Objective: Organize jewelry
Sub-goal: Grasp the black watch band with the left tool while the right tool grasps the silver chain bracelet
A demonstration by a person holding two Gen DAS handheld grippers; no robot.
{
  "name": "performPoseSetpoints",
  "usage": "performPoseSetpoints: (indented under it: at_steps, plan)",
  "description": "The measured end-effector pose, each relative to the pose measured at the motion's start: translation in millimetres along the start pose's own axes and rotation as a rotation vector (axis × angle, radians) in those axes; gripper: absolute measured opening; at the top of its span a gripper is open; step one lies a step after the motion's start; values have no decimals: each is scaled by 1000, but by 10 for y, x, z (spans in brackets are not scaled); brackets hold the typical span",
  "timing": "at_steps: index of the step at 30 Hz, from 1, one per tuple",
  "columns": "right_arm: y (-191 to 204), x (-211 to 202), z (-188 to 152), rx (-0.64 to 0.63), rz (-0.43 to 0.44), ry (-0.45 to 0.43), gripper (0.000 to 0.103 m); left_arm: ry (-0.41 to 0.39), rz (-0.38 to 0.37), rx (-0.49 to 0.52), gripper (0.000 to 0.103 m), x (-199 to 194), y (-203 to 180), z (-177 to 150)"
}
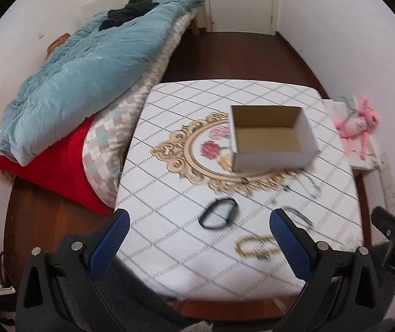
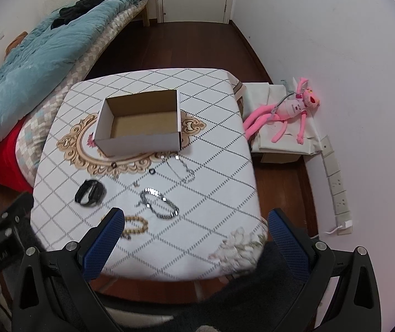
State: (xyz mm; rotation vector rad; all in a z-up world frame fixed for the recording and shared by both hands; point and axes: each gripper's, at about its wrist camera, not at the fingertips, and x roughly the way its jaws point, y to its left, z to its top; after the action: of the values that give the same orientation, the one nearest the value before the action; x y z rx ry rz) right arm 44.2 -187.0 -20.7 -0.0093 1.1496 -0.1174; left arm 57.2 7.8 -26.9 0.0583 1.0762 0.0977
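Right, jewelry is spread over the near half of the table (image 2: 211, 127), all in front of an open cardboard box (image 2: 139, 123) that sits on the gold scrollwork print at the table's middle. The box shows only bare brown floor inside.

Nearest the grippers, a gold bead bracelet (image 2: 135, 227) lies just beside the inner face of the right gripper's (image 2: 197, 238) left finger, partly tucked behind it. In the left wrist view that same gold bracelet (image 1: 255, 246) lies low between the left gripper's (image 1: 201, 239) fingers, close to the right-hand one. Neither gripper touches anything; both sets of jaws stand wide apart with nothing between the pads.

A little farther out, a black bracelet (image 2: 90, 193) lies left of centre, and in the left view this black loop (image 1: 219, 213) is squarely between the jaws but ahead of the tips. A silver link bracelet (image 2: 160, 203) lies between the right gripper's jaws, ahead of them, and a thinner silver chain (image 2: 182, 168) runs beyond it towards the box. A small dark ring (image 2: 151, 170) and a few tiny pieces, too small to tell, are scattered between chain and box.

Off the table, a pink plush toy (image 2: 286, 113) lies on a pale cloth to the right, and a teal quilt (image 2: 31, 55) covers the bed on the left.
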Motion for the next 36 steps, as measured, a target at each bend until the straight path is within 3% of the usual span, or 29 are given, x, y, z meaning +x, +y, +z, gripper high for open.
performPoseSetpoints:
  at_steps: [6, 9, 11, 16, 25, 30, 31, 36]
  plan:
    - [106, 765, 151, -4, 2, 102, 103, 82, 38, 39, 103, 727, 26, 65]
    - [152, 1214, 104, -6, 19, 191, 93, 152, 39, 63, 97, 1084, 11, 2]
    - [193, 1433, 41, -14, 17, 231, 86, 193, 32, 69, 85, 1258, 6, -59]
    - [221, 1832, -136, 4, 21, 303, 75, 252, 6, 78, 84, 1511, -21, -173]
    - [254, 2038, -275, 22, 36, 327, 55, 270, -19, 63, 83, 1657, -11, -172]
    - [304, 2007, -278, 10, 40, 318, 50, 284, -45, 43, 65, 1727, 14, -149]
    - [307, 2003, -281, 8, 41, 316, 49, 285, -49, 41, 57, 1739, 16, -147]
    - [337, 1979, -296, 6, 39, 304, 46, 314, -84, 15, 43, 1871, 60, -144]
